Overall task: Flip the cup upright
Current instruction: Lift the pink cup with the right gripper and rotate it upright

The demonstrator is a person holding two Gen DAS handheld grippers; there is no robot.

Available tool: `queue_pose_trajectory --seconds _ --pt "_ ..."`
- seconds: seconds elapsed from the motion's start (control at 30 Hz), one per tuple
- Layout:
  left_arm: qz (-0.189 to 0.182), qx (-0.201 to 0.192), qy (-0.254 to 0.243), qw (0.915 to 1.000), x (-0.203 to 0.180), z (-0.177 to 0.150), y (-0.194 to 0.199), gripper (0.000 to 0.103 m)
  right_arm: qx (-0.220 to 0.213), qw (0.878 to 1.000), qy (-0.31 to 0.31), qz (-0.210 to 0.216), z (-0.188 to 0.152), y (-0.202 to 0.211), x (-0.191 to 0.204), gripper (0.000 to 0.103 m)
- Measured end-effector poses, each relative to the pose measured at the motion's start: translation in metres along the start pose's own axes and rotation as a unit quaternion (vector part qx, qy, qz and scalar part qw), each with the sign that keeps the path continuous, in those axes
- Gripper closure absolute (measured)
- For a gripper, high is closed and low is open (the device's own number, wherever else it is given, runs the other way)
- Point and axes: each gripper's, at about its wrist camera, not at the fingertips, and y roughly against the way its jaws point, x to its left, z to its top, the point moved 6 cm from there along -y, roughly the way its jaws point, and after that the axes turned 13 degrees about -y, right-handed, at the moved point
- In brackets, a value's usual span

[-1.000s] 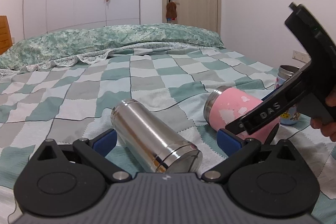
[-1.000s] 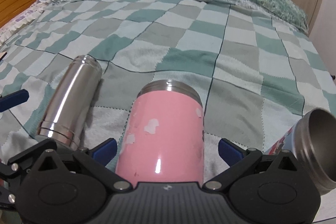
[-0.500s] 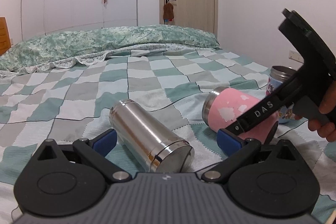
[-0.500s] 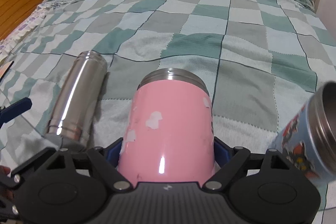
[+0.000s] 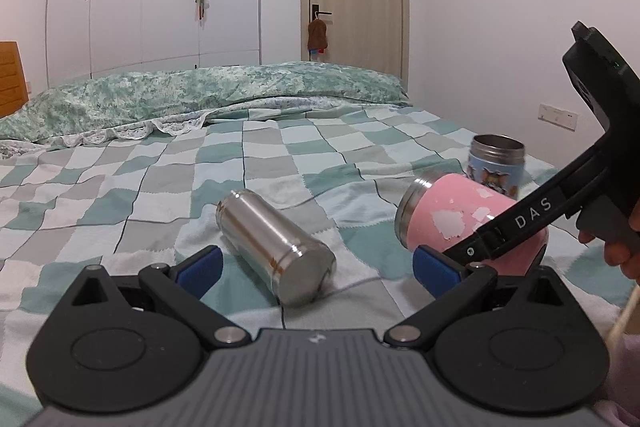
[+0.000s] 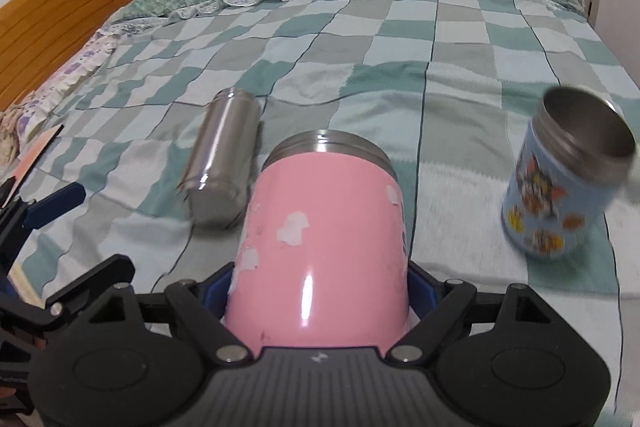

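Note:
A pink cup point(image 6: 324, 247) with a steel rim and chipped paint sits between my right gripper's point(image 6: 320, 287) blue pads, which are shut on its base; it is tilted, rim raised off the bed. In the left wrist view the pink cup point(image 5: 452, 215) is at the right, held by the right gripper's black body point(image 5: 560, 203). A plain steel cup point(image 5: 276, 247) lies on its side between the tips of my open left gripper point(image 5: 316, 267); it also shows in the right wrist view point(image 6: 224, 155).
A blue cartoon-printed cup point(image 6: 560, 187) stands upright on the checked bedspread point(image 6: 360, 39) to the right; it also shows in the left wrist view point(image 5: 496, 163). Green pillows point(image 5: 200, 95) lie at the bed's head. A wooden headboard point(image 6: 72, 27) is at the left.
My right gripper closed on the pink cup and lifted it, tilting its rim up. The left gripper drew back slightly from the steel cup.

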Motion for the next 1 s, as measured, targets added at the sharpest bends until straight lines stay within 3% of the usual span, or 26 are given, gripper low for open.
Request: queue_pose_trajectory --seconds 0.43,0.73,0.77,0.8,0.83,1.0 --pt "0.000 0.018 0.014 0.9997 -0.019 -0.035 0.048 0.000 0.000 0.999 -0.042 -0.023 -0.080 0.011 -0.005 0.018" --pt "0.010 0.028 0.010 0.9995 -0.029 -0.037 0.061 0.000 -0.013 0.998 -0.047 -0.034 -0.081 0.010 -0.003 0.018" --pt "0.012 0.029 0.009 0.9995 -0.030 -0.035 0.062 0.000 -0.010 0.998 -0.046 -0.030 -0.081 0.010 -0.004 0.015" --pt "0.013 0.030 0.009 0.9994 -0.031 -0.034 0.063 0.000 -0.007 0.999 -0.046 -0.023 -0.081 0.012 -0.005 0.003" --pt "0.013 0.031 0.008 0.9994 -0.033 -0.032 0.064 0.000 -0.006 0.999 -0.045 -0.013 -0.080 0.015 -0.007 0.000" --pt "0.010 0.030 -0.005 0.9995 -0.050 -0.017 0.068 0.000 -0.050 0.998 -0.037 0.027 -0.066 0.051 -0.027 0.000"
